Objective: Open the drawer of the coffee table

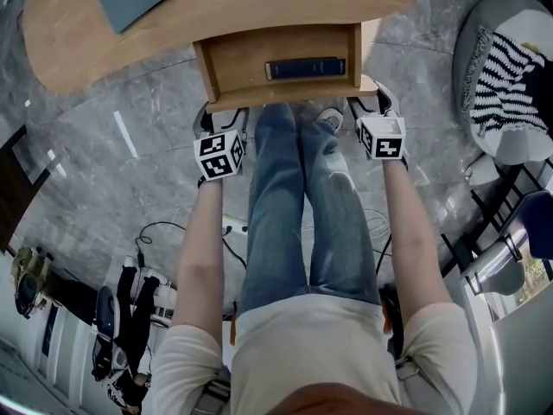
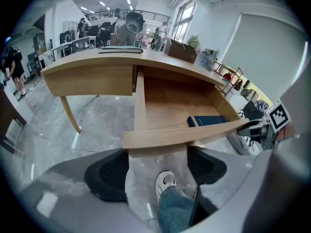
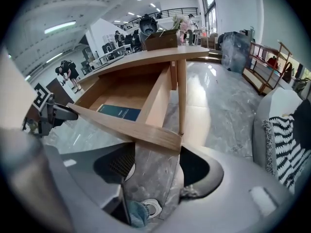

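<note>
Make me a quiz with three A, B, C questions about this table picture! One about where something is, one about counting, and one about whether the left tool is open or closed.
1. Where is the dark blue thing?
A) on the tabletop
B) in the drawer
C) on a chair

2. How many things lie in the drawer?
A) one
B) three
C) five

3. The left tool is:
A) shut on a spoon
B) shut tight with nothing in it
C) open

Answers:
1 B: the dark blue thing lies on the drawer's wooden bottom.
2 A: only the dark blue thing is in there.
3 C: its jaws stand apart, and the grey floor shows between them.
</note>
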